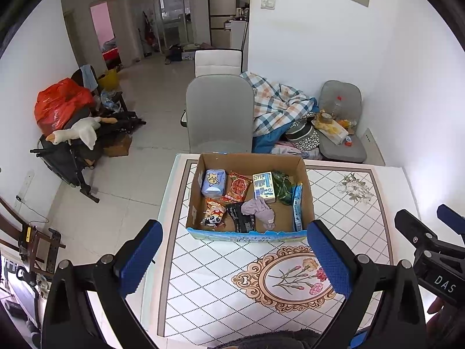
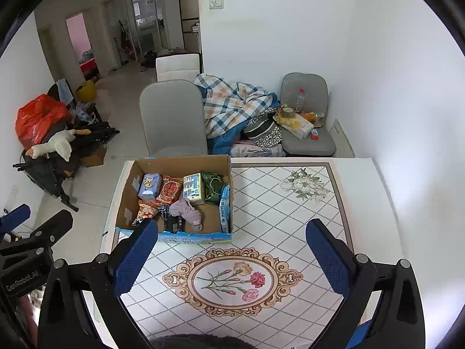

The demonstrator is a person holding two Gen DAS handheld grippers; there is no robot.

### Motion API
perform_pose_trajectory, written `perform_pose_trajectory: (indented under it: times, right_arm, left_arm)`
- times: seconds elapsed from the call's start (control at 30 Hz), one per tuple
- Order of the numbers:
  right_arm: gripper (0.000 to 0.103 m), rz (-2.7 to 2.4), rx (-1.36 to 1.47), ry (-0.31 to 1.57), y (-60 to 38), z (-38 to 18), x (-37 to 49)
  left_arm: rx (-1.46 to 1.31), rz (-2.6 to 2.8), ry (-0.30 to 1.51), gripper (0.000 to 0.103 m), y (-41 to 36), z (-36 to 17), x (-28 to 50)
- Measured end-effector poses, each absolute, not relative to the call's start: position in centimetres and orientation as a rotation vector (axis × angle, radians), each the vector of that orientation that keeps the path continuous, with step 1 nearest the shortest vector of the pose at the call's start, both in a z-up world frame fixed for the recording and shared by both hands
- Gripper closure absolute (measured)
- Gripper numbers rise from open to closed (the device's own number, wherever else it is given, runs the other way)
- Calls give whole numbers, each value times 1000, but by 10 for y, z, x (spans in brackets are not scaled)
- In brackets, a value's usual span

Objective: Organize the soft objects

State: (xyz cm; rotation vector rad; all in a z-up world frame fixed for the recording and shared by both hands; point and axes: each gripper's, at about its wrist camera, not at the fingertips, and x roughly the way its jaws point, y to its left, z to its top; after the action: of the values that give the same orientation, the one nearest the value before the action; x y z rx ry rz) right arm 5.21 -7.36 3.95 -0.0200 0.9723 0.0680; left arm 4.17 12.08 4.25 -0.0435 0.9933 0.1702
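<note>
A cardboard box (image 1: 308, 186) (image 2: 125, 200) stands on the far left part of the table (image 1: 363, 218) (image 2: 290, 218). It holds soft packs: a blue tissue pack (image 1: 214, 182) (image 2: 150, 186), a red snack bag (image 1: 238, 186) (image 2: 171, 189), a white and blue pack (image 1: 264, 186) (image 2: 194, 188), a green bag (image 1: 282, 187) (image 2: 213, 187), a purple cloth (image 1: 260, 208) (image 2: 187, 210) and a black pouch (image 1: 242, 218) (image 2: 173, 222). My left gripper (image 1: 235, 257) is open and empty, held above the table in front of the box. My right gripper (image 2: 232, 257) is open and empty to its right.
A grey chair (image 1: 219, 116) (image 2: 173, 119) stands behind the box. A plaid blanket (image 1: 279, 107) (image 2: 229, 101) and a cluttered seat (image 1: 340, 128) (image 2: 305, 128) lie beyond the table. A goose toy (image 1: 78, 132) rests on a stroller at left.
</note>
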Motion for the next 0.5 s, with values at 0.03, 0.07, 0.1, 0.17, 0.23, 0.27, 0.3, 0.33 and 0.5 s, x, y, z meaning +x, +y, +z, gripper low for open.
perform_pose_trajectory:
  times: [0.03,0.07,0.1,0.17,0.23,0.27,0.3,0.33,0.5]
  right_arm:
    - [0,67,-20,972,-73,40,52]
    - [0,65,-20,971,-73,40,51]
    - [0,64,-20,971,-74,41,51]
    - [0,61,-17,970,-74,42,51]
    - [0,60,-19,969,-74,42,50]
    - [0,59,-19,967,-74,43,50]
    - [0,59,-18,968,-74,43,50]
    - [0,59,-18,968,-75,43,50]
    - [0,58,-15,967,-76,44,49]
  left_arm:
    - [-43,170,994,1,121,43,42]
    - [-43,168,994,1,121,42,42]
    - [-43,169,994,1,121,42,42]
    - [-45,168,994,1,121,43,42]
    - [-42,168,995,1,122,42,42]
    - [-43,168,995,1,121,43,42]
    - [-44,169,994,1,121,43,42]
    - [-43,168,995,1,121,42,42]
    - [-42,168,996,1,122,42,41]
